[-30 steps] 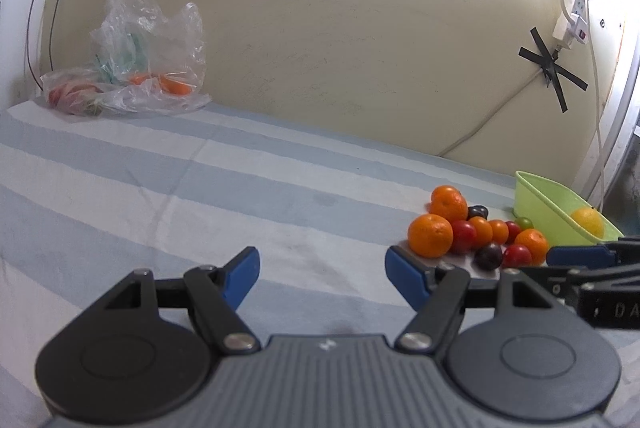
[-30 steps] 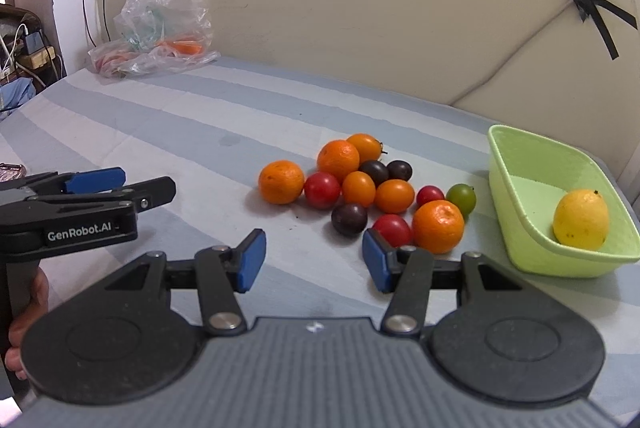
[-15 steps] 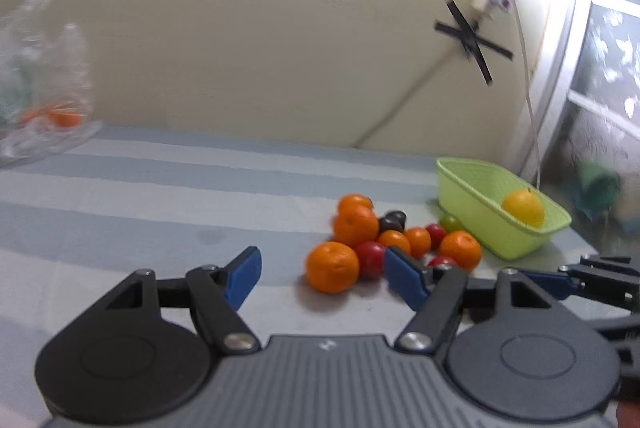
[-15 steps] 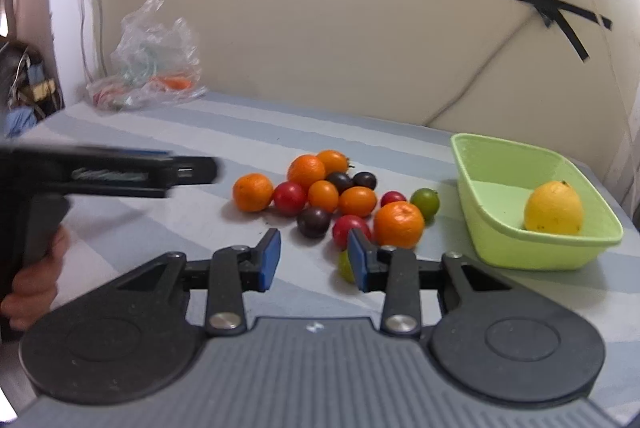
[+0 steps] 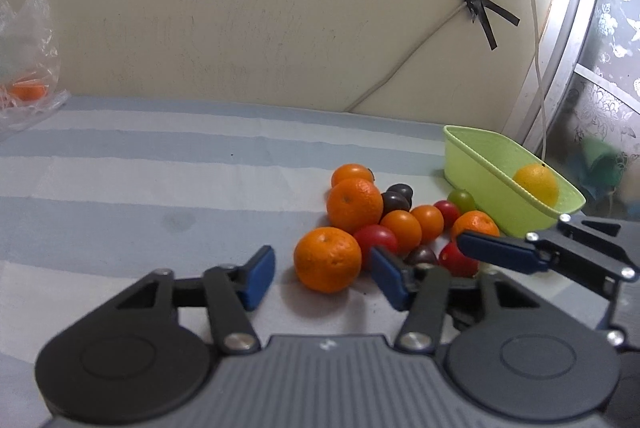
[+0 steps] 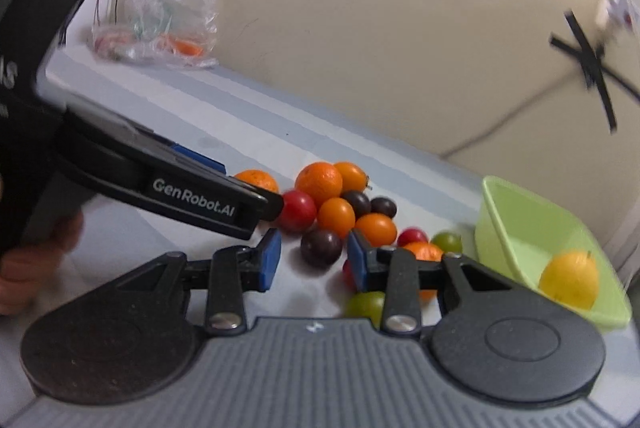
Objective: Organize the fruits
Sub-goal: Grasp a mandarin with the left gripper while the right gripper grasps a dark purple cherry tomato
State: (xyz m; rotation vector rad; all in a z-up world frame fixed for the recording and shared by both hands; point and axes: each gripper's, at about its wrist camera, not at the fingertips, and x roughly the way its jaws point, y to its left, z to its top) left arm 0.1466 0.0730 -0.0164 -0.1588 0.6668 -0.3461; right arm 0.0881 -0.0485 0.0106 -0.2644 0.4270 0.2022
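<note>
both grippers have closed in on the fruit pile (image 5: 384, 224) since a second ago: the left gripper (image 5: 322, 274) now has its fingers spread wide either side of the nearest orange (image 5: 327, 260), gripping nothing, and the right gripper (image 6: 314, 262) is partly open and empty just before a dark plum (image 6: 321, 247). the left tool's black body crosses the right view and hides part of the pile, so i count only three oranges in the left view, plus one yellow fruit (image 5: 536, 183) in the green basket (image 5: 486, 163). all lie on a blue-striped cloth (image 5: 160, 179) below a cream wall (image 5: 280, 7), a plastic bag (image 6: 168, 11) far back.

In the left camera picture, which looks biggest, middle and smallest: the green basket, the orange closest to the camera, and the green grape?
1. Green basket, largest, though it sits farther back.
2. Nearest orange, which nearness to the camera enlarges somewhat.
3. Green grape, smallest; it is farther off, yet the gap is plain.
</note>
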